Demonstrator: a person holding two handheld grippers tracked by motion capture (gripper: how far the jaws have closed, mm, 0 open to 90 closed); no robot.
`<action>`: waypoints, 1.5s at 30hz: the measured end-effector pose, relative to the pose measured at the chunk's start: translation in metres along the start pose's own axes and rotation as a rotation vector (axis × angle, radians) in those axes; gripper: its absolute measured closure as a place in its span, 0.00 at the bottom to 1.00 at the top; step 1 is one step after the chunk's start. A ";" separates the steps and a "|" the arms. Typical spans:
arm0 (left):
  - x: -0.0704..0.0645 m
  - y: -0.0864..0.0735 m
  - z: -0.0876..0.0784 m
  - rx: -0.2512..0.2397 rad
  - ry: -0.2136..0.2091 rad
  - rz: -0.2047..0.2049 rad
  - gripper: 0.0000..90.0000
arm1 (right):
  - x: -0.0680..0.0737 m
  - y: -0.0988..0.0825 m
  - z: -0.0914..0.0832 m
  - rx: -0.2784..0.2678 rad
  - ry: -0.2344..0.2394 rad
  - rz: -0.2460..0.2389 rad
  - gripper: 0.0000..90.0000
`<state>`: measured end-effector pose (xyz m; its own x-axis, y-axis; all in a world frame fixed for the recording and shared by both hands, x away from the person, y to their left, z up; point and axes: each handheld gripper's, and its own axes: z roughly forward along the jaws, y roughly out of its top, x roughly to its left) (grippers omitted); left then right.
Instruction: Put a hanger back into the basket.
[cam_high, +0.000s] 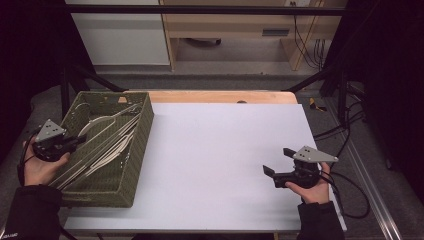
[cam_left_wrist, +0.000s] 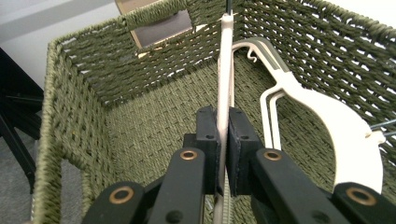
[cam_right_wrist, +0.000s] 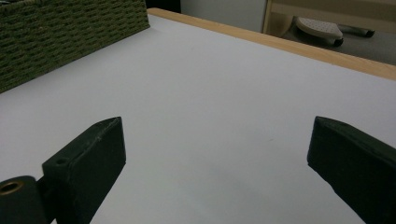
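**Mia:** What is in the green woven basket (cam_high: 131, 150)?

**Ben:** Cream plastic clothes hangers. They lie in a pile along the basket, from its near end to its far end. In the left gripper view I can see the woven floor of the basket and its tall walls all around.

**Mia:** Where does the basket sit?

**Ben:** On the left edge of the white tabletop (cam_high: 220, 150), reaching from near the front left corner up toward the far left corner.

**Mia:** Is there room to move?

**Ben:** Yes, lots. From the basket across to the right edge the tabletop is bare white. A strip of light wood runs along the far edge.

**Mia:** What is the left tool (cam_left_wrist: 222, 140) doing?

**Ben:** It is inside the basket at its left wall. Its two black pads are pinched tight on one thin cream hanger bar (cam_left_wrist: 225, 79), which stands up straight between them. Another wide cream hanger (cam_left_wrist: 336, 126) lies just beside it, to the right in that view.

**Mia:** And the right tool (cam_high: 279, 161)?

**Ben:** It is near the right edge, low over the bare tabletop, well apart from the basket. Its jaws are spread wide with nothing between them.
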<state>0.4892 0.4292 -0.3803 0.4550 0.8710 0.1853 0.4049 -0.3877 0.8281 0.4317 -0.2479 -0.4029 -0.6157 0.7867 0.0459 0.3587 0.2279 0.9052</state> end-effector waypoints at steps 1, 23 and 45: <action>0.001 -0.002 0.000 -0.001 -0.004 -0.005 0.94 | 0.000 0.000 0.000 -0.004 -0.002 0.001 0.06; -0.028 -0.004 0.006 0.136 -0.223 0.060 0.67 | 0.001 0.000 0.000 -0.001 0.000 -0.001 0.06; -0.103 0.055 -0.029 -0.303 -0.286 -0.098 0.16 | 0.000 0.001 -0.005 -0.023 0.017 -0.007 0.05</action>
<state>0.4417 0.3273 -0.3389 0.6453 0.7636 -0.0208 0.2250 -0.1640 0.9605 0.4285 -0.2503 -0.4005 -0.6301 0.7751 0.0462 0.3381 0.2203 0.9149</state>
